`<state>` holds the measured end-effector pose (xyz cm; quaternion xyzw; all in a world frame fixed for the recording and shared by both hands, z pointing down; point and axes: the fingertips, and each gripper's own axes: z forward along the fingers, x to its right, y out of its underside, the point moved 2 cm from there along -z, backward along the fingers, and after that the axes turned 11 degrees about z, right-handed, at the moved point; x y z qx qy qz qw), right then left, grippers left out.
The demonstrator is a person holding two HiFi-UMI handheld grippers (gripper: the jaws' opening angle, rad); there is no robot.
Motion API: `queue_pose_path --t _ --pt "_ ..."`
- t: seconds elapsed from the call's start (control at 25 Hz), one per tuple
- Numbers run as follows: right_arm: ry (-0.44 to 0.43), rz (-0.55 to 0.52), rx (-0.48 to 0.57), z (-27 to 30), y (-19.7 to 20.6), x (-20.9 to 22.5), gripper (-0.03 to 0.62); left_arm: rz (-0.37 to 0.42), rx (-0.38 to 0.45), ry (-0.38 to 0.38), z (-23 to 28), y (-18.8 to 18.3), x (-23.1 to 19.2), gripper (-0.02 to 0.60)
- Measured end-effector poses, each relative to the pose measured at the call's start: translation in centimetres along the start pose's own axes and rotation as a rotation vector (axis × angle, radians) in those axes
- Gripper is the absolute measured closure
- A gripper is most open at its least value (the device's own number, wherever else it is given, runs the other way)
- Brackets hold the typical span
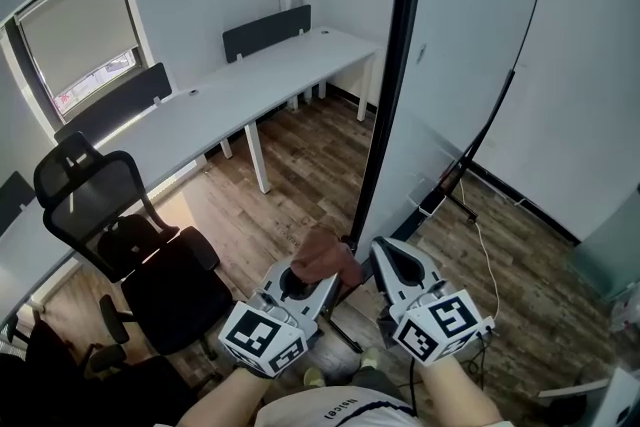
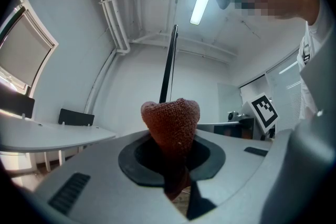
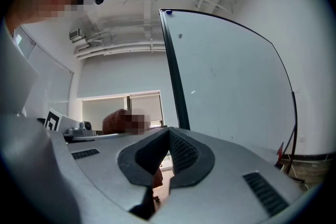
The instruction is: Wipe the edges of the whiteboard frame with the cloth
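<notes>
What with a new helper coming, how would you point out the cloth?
Find the tall whiteboard and follow its black frame down. At the lower end, the left gripper is shut on the cloth: a rust-red knitted wad, the only soft, coloured thing amid grey plastic.

Black office chair point(image 1: 130, 250) beside a long white desk point(image 1: 250, 85) below a shaded window point(image 1: 80, 30), wooden floor point(image 1: 300, 165)

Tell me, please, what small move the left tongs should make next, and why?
Probably ease the left tongs forward until the red-brown cloth presses on the whiteboard's black frame edge. The cloth is clamped and sits right beside the frame's lower stretch, but contact can't be confirmed.
</notes>
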<state>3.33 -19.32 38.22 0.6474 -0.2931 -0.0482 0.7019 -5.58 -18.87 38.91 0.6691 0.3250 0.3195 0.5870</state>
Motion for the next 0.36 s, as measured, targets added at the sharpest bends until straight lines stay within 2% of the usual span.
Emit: queue_pose_path --t 0.36 --pt "0.009 -0.014 0.005 -0.06 -0.01 -0.93 0.591 -0.001 0.014 0.012 -0.70 -0.48 0.15 0.506"
